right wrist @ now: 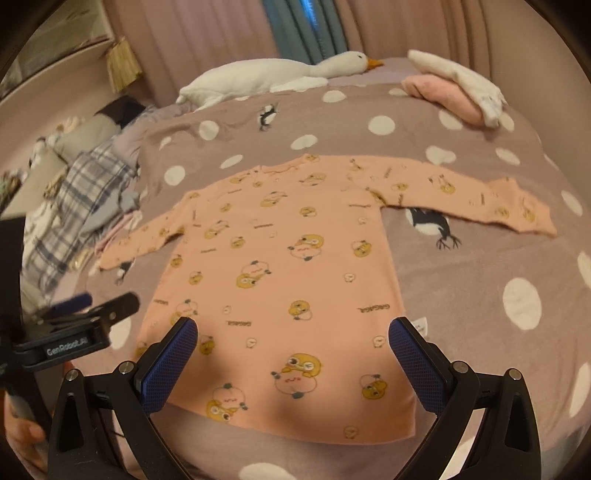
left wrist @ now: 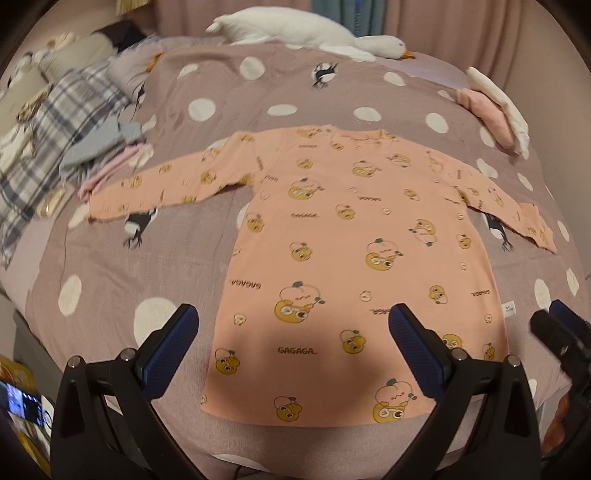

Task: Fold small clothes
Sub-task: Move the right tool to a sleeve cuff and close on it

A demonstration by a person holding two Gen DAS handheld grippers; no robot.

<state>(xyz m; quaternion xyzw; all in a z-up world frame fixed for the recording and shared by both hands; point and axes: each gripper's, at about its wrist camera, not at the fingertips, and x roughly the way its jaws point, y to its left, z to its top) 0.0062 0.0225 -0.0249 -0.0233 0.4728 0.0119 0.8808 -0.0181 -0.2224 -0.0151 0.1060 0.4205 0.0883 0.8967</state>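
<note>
A small pink long-sleeved shirt (left wrist: 332,240) with yellow cartoon prints lies flat on the bed, both sleeves spread out, hem towards me. It also shows in the right wrist view (right wrist: 280,266). My left gripper (left wrist: 293,323) is open and empty, hovering above the shirt's hem. My right gripper (right wrist: 293,338) is open and empty, also above the hem, to the right of the left one. The right gripper shows at the right edge of the left wrist view (left wrist: 557,328); the left gripper shows at the left of the right wrist view (right wrist: 88,306).
The bed has a mauve cover (left wrist: 147,266) with white dots and bird prints. A white plush goose (left wrist: 295,33) lies at the far edge. Folded pink and white clothes (left wrist: 495,110) sit far right. A plaid blanket and loose clothes (left wrist: 74,122) are piled at the left.
</note>
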